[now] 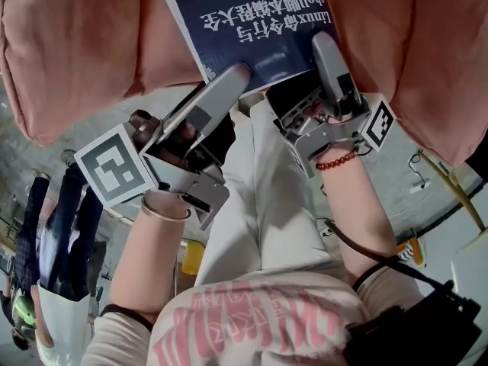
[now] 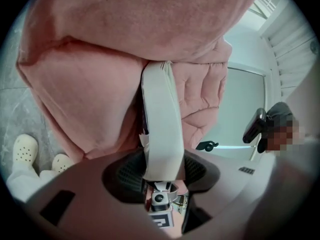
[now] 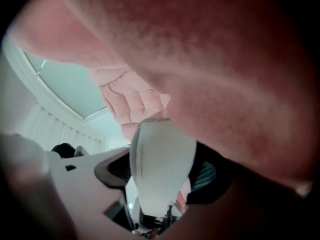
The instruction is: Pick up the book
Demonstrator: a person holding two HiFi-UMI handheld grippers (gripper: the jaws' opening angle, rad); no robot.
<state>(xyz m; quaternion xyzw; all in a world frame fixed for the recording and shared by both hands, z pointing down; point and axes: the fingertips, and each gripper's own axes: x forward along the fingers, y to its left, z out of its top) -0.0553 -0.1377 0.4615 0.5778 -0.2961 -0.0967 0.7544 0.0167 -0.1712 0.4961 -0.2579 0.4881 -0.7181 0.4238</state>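
Although the pink cushion [image 1: 69,52] fills most of the head view and runs off its top and sides, its full shape cannot be made out. In the right gripper view it is only a blurred pink mass covering the right half. The person's pale trousers [image 1: 267,204] run down the middle below it. A dark blue book [image 1: 252,29] lies on the cushion, its far end cut off by the top edge and its title upside down. The left gripper [image 1: 231,77] is clenched on the book's near left corner. One white jaw lies flat on the cover and the other is hidden underneath, while its own view shows a dark sliver of the book pressed against that jaw. The right gripper [image 1: 324,48] stands released at the near right corner, one jaw over the cover and its partner out of sight below, with no clamp visible. A beaded bracelet [image 1: 337,159] circles the right wrist and a thin bangle [image 1: 164,208] the left.
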